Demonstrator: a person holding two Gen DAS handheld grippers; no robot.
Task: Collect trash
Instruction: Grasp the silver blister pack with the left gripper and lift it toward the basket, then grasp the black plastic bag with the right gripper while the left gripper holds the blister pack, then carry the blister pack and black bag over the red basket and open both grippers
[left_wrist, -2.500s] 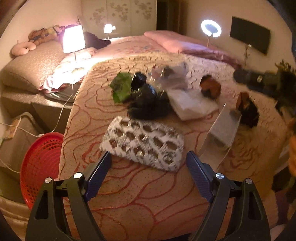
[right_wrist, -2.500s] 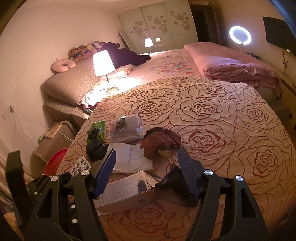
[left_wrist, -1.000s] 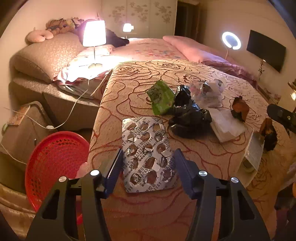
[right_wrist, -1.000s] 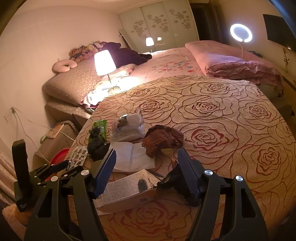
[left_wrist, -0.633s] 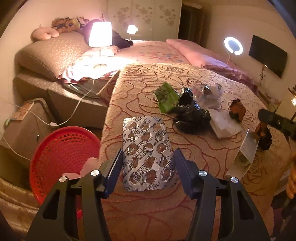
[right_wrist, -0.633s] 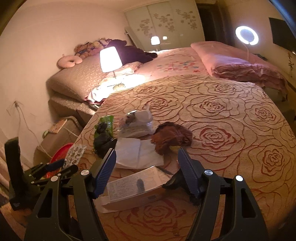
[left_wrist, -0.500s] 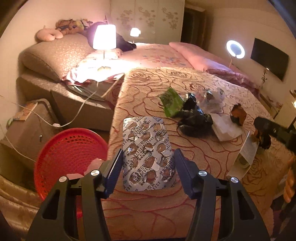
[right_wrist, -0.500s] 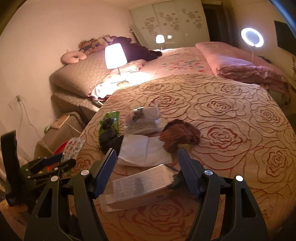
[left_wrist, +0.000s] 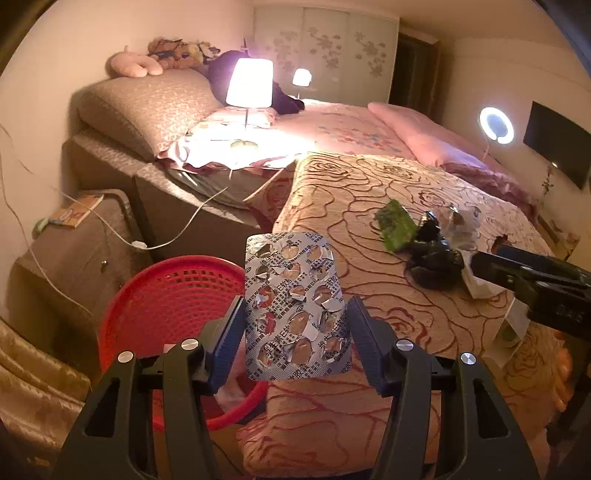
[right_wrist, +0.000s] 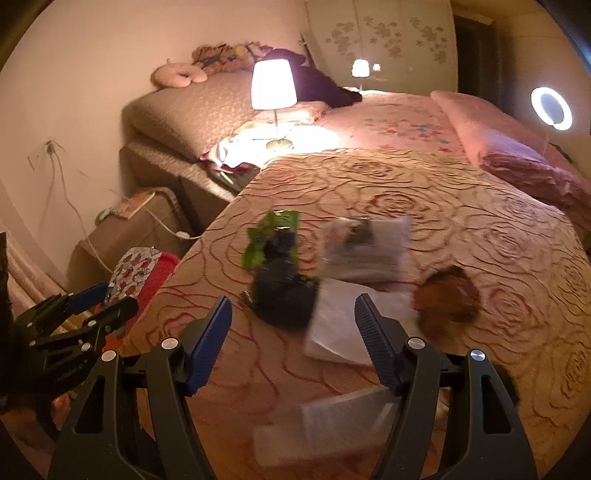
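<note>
My left gripper (left_wrist: 295, 325) is shut on a silver foil blister pack (left_wrist: 293, 302), held above the bed's left edge, just right of the red mesh basket (left_wrist: 166, 306) on the floor. The pack also shows in the right wrist view (right_wrist: 135, 269), above the basket (right_wrist: 157, 273). My right gripper (right_wrist: 293, 325) is open and empty over the bed, above a black plastic bag (right_wrist: 282, 288). Around it lie a green wrapper (right_wrist: 273, 236), a clear bag (right_wrist: 365, 247), white paper (right_wrist: 343, 321), a brown scrap (right_wrist: 447, 295) and a white box (right_wrist: 332, 424).
The rose-patterned bedspread (left_wrist: 369, 206) carries the trash pile. A lit lamp (left_wrist: 249, 85) stands on a low side bed. A brown nightstand (left_wrist: 74, 251) with cables is beside the basket. A ring light (left_wrist: 496, 125) and a TV (left_wrist: 557, 147) are at the far right.
My left gripper has carried the blister pack left, off the bed toward the red basket. My right gripper has swung left and forward over the black bag; the white box now lies under it.
</note>
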